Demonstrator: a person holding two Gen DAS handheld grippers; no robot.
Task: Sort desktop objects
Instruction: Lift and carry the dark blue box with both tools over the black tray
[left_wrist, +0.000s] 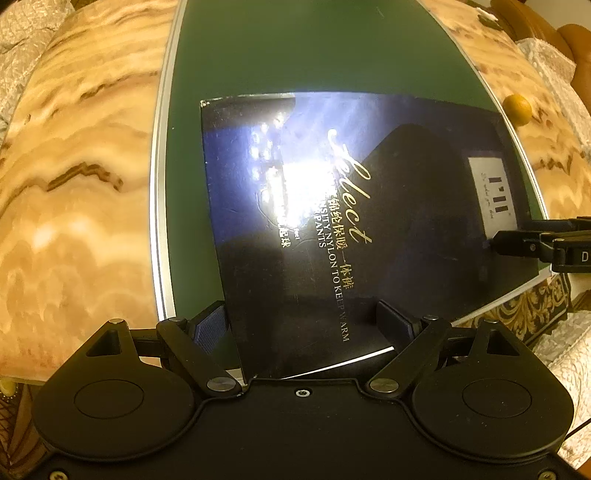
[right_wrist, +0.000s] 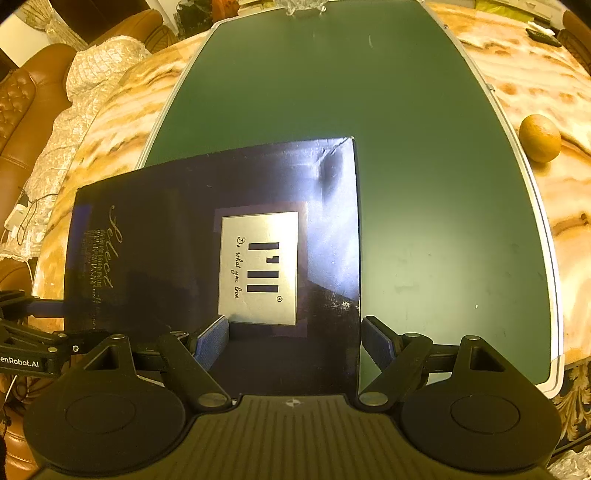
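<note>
A flat dark blue box (left_wrist: 369, 221) with gold lettering and a silver label lies on the green mat (left_wrist: 295, 55); it also shows in the right wrist view (right_wrist: 184, 240). My left gripper (left_wrist: 306, 325) is open, its fingers on either side of the box's near left corner. My right gripper (right_wrist: 295, 339) is open, its fingers straddling the box's near right corner. The right gripper's tips also show at the right edge of the left wrist view (left_wrist: 517, 243), at the box's edge. The left gripper appears at the left edge of the right wrist view (right_wrist: 29, 314).
The green mat (right_wrist: 406, 147) lies on a marble-patterned table (left_wrist: 74, 184). An orange (right_wrist: 539, 138) sits on the marble right of the mat, also seen in the left wrist view (left_wrist: 517, 109). Brown leather seats with lace covers (right_wrist: 55, 110) stand at the left.
</note>
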